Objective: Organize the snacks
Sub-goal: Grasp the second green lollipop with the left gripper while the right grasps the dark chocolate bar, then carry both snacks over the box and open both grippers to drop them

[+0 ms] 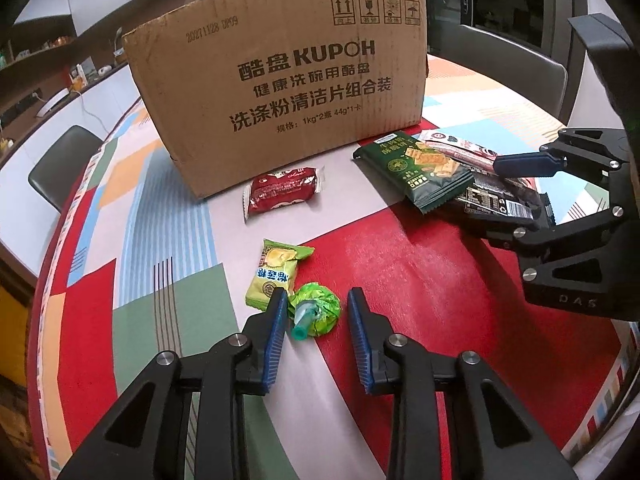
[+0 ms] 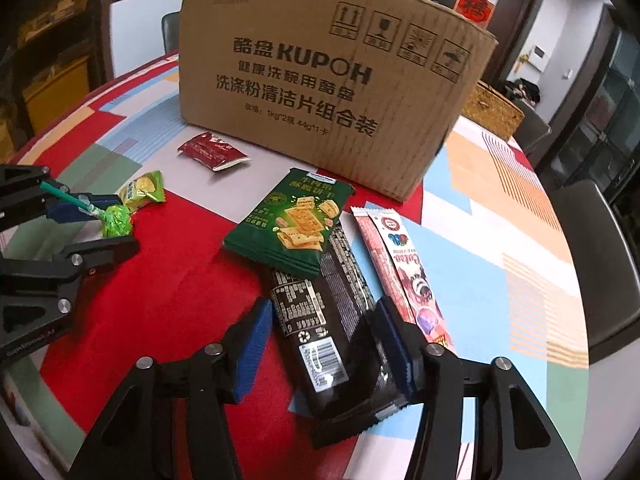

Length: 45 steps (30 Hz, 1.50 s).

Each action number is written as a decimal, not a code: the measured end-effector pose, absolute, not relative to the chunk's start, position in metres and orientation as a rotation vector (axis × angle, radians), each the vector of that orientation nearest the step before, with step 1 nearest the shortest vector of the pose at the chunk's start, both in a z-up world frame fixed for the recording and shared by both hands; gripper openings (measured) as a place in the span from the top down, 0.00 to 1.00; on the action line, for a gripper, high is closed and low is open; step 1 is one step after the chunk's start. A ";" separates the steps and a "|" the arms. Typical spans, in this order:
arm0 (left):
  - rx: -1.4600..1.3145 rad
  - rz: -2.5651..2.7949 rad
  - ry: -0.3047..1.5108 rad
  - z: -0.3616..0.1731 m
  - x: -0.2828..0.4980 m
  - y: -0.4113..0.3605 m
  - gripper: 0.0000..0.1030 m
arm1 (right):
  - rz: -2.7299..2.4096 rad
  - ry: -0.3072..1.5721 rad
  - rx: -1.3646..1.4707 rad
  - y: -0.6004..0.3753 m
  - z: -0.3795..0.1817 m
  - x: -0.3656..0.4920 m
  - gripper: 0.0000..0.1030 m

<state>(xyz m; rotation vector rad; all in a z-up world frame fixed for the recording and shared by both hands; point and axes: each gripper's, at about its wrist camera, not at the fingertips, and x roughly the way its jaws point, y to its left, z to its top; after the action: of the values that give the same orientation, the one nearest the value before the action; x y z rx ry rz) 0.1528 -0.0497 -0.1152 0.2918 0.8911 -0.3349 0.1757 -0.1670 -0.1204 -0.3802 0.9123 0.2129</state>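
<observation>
Two hand-held grippers, left (image 1: 318,312) part-open around upright-stemmed lollipop (image 1: 316,309), right (image 2: 324,344) wide astride lengthwise black packet (image 2: 320,320).

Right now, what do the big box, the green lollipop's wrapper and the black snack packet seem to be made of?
Box: brown corrugated cardboard, matte, with faint ribbing showing through the printed face.
Lollipop wrapper: probably thin foil or cellophane, crinkled and shiny, twisted round a teal stick.
Black packet: likely glossy plastic film, with glare patches and a crimped, serrated end seal.
</observation>
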 end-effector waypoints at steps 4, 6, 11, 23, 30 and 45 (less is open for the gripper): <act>0.285 -0.340 0.891 -0.115 0.155 -0.052 0.70 | 0.231 0.914 -0.374 -0.167 -0.122 0.183 0.42; 0.277 -0.351 0.894 -0.115 0.157 -0.054 0.70 | 0.244 0.924 -0.347 -0.171 -0.122 0.187 0.40; 0.243 -0.379 0.912 -0.115 0.163 -0.060 0.73 | 0.290 0.981 -0.247 -0.182 -0.123 0.201 0.40; 0.171 -0.401 0.939 -0.111 0.165 -0.056 0.75 | 0.292 1.030 -0.164 -0.183 -0.124 0.195 0.50; 0.153 -0.400 0.906 -0.095 0.155 -0.050 0.75 | 0.311 1.035 -0.125 -0.180 -0.115 0.181 0.50; 0.152 -0.388 0.797 -0.053 0.121 -0.046 0.75 | 0.328 0.945 -0.091 -0.177 -0.073 0.144 0.50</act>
<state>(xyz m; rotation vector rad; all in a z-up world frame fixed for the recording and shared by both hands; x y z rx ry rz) 0.1209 -0.0462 -0.0527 0.1520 0.7965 -0.3885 0.1444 -0.1766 -0.0732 -0.0911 0.9449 0.3282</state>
